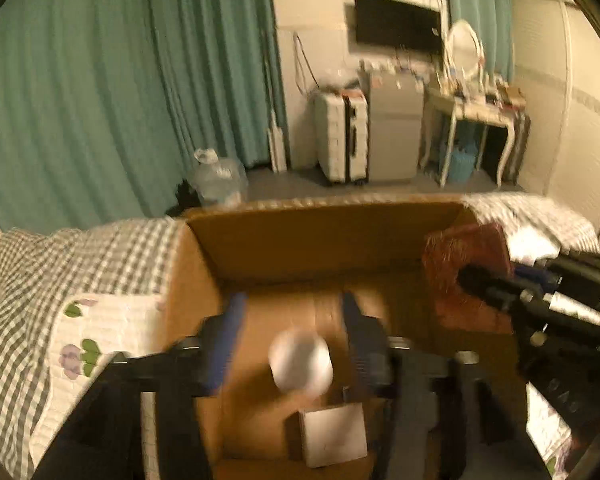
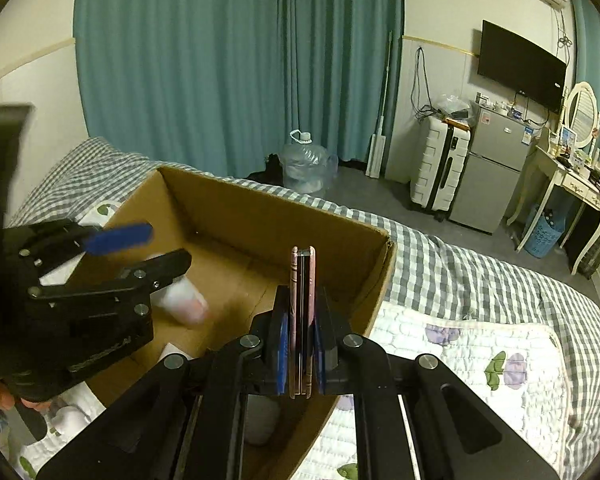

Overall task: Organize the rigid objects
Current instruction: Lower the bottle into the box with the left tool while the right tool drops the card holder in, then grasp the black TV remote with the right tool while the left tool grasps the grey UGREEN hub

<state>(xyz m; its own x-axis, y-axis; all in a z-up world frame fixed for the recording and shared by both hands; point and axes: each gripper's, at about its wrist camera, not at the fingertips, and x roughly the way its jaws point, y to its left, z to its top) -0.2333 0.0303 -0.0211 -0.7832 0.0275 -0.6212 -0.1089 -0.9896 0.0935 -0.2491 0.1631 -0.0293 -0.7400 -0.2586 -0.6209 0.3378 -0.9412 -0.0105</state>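
R gripper (image 2: pixel 302 336) fingers clamped on thin, flat, pink-edged book (image 2: pixel 302 300), upright over cardboard box (image 2: pixel 260 216) at 12. L gripper (image 1: pixel 292 344) fingers spread wide, w/ blurry white cylinder (image 1: pixel 300 362) btwn them inside box on checked bed (image 2: pixel 480 264).

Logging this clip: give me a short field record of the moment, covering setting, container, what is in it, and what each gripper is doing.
setting: bed with checked cover, bedroom behind
container: open cardboard box on the bed
contents: white cup lying on the box floor; small white box nearer the camera
left gripper: open, empty, fingers either side of the white cup, over the box
right gripper: shut on a flat pink-edged case, held on edge at the box's right wall
image quality: left view blurred
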